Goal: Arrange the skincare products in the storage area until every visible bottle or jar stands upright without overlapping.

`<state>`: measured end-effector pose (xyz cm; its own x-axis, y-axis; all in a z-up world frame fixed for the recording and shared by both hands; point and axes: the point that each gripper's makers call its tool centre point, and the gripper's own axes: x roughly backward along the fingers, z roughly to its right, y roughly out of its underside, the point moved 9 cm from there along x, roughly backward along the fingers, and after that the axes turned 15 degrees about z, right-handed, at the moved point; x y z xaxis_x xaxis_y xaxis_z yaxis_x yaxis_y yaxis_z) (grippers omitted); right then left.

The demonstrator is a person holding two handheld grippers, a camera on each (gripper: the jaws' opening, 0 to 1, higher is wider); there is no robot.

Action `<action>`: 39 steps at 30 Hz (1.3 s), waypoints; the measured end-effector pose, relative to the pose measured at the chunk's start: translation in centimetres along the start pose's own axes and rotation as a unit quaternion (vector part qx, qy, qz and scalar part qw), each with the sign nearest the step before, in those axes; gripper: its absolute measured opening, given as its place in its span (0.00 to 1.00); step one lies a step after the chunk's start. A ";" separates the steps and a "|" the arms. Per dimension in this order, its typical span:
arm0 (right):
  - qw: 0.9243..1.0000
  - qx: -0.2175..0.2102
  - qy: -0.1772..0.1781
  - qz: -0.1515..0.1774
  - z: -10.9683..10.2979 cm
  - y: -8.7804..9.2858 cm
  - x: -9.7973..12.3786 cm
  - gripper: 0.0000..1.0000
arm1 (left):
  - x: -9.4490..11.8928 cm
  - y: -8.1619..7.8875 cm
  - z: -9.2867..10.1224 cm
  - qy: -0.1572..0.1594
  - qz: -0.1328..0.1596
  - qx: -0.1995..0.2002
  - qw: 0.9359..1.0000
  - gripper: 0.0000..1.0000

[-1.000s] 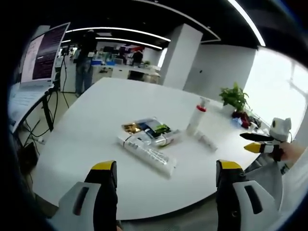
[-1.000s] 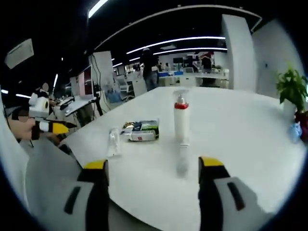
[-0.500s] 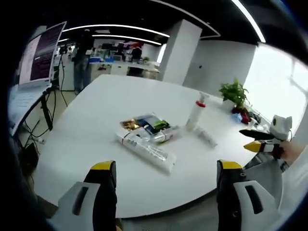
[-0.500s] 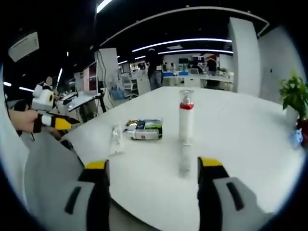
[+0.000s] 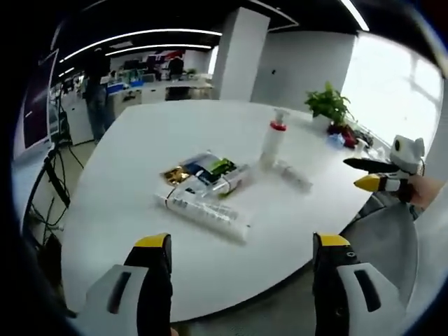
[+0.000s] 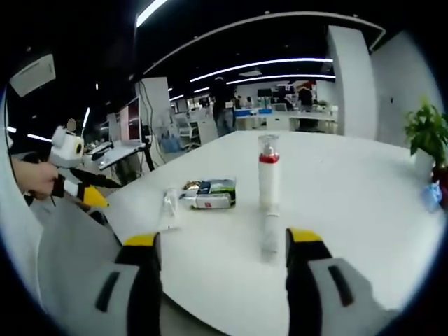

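Note:
On the white table point(image 5: 140, 175) a white pump bottle with a red collar point(image 5: 273, 143) point(image 6: 268, 178) stands upright. A clear tube point(image 5: 292, 175) point(image 6: 269, 234) lies flat beside it. A long white tube point(image 5: 203, 213) point(image 6: 168, 205) lies flat near the front edge. Several small packets and a lying bottle point(image 5: 206, 175) point(image 6: 208, 194) are heaped together mid-table. My left gripper point(image 5: 238, 255) hangs open short of the table's edge. My right gripper point(image 6: 222, 255) is open too, with the lying clear tube between its jaws in the view, further off. The right gripper point(image 5: 374, 175) shows at the left gripper view's right side.
A potted plant point(image 5: 327, 108) point(image 6: 425, 133) stands at the table's far side with small red and blue items point(image 5: 343, 136) by it. Office desks, monitors and a standing person point(image 5: 94, 91) are behind. A white pillar point(image 5: 238, 52) rises past the table.
The left view has swung right and tilted, shifting the table leftward in the picture. The right view is almost unchanged. Nothing on the table has moved; both grippers stay open.

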<state>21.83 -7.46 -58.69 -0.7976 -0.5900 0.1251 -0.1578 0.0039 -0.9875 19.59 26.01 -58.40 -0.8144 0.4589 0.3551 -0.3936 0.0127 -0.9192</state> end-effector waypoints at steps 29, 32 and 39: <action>0.999 0.004 0.026 -0.024 0.6 0.4 -0.3 0.72 | -8.0 -1.2 -5.2 0.123 -0.102 -0.251 0.955 0.79; 0.999 0.005 0.030 -0.029 0.6 0.5 -0.3 0.71 | -9.0 -1.1 -5.4 0.152 -0.121 -0.277 0.941 0.78; 0.999 0.003 0.040 -0.034 0.8 0.6 -0.2 0.71 | -11.4 -0.1 -5.4 0.223 -0.175 -0.350 0.893 0.73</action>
<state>22.38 -8.01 -59.36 -0.8290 -0.5227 0.1990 -0.2096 -0.0396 -0.9770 31.20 25.56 -63.32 -0.3811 0.6245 0.6817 -0.0994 0.7054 -0.7018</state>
